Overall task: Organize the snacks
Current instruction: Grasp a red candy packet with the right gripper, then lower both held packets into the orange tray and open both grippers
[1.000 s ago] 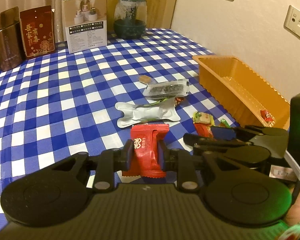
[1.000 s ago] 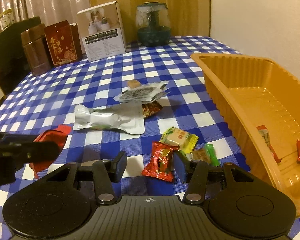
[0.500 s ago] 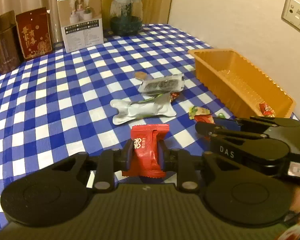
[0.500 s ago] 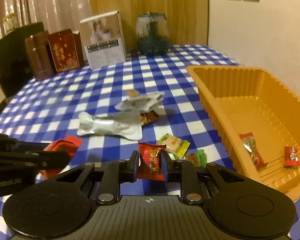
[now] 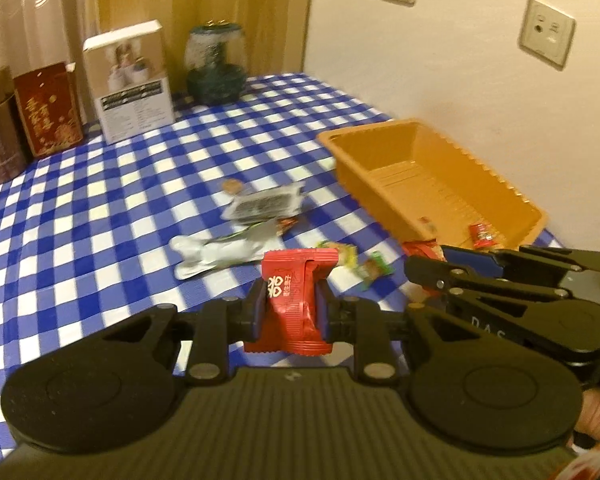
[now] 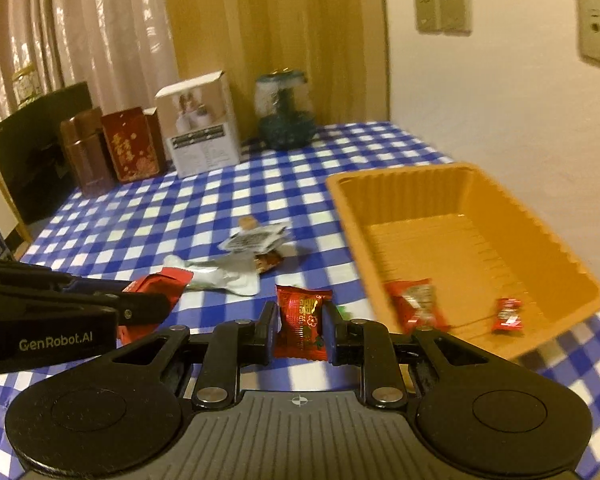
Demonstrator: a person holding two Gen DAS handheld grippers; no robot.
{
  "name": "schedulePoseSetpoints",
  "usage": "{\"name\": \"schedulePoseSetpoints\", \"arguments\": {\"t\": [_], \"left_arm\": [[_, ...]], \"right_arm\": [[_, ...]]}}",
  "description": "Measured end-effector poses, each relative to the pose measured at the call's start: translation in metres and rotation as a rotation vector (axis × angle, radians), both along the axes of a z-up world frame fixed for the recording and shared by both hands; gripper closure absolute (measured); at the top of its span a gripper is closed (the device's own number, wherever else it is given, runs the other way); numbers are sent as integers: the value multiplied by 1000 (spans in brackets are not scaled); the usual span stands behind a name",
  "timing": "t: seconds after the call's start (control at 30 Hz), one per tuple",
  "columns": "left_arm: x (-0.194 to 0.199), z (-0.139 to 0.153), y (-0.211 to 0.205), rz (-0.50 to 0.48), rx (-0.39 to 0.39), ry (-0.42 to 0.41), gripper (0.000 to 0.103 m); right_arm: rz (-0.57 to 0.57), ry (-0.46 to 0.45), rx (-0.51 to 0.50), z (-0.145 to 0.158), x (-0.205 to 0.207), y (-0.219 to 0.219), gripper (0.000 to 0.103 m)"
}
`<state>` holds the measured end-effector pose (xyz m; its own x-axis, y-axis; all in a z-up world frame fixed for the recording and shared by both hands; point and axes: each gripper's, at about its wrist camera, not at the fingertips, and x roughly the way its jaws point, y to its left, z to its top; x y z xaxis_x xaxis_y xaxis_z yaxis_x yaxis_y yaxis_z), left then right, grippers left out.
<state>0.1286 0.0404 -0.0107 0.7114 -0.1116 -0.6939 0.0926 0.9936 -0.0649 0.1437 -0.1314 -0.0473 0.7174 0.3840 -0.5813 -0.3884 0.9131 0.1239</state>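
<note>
My left gripper (image 5: 291, 306) is shut on a red snack packet (image 5: 294, 300) and holds it above the checked table. My right gripper (image 6: 300, 328) is shut on a small red candy packet (image 6: 302, 326), lifted off the table. The orange tray (image 6: 540, 236) lies to the right with two red snacks (image 6: 416, 306) inside; it also shows in the left wrist view (image 5: 364, 160). A silver pouch (image 5: 216, 252), a grey-printed packet (image 5: 266, 204) and small candies (image 5: 374, 270) lie loose on the cloth.
A white box (image 6: 200, 124), a red box (image 6: 130, 148), a brown tin (image 6: 84, 152) and a glass jar (image 6: 286, 114) stand along the table's back edge. The wall runs close behind the tray.
My right gripper closed on the small red candy packet and lifted it. Both grippers have risen and the view has tilted up. The left still holds its red packet.
</note>
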Motion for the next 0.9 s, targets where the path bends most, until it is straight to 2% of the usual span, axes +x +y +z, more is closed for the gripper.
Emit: {"name": "schedulePoseSetpoints", "arguments": {"t": [0.4,0.9], "left_arm": [[12,20,-60,-77,-32,-39,80],[55,6,-120,-162,-81,-61,80]], "right_arm": [[-111,-22,1,21,0,-72,79],[-264,-35,51,25,42,-140,79]]}}
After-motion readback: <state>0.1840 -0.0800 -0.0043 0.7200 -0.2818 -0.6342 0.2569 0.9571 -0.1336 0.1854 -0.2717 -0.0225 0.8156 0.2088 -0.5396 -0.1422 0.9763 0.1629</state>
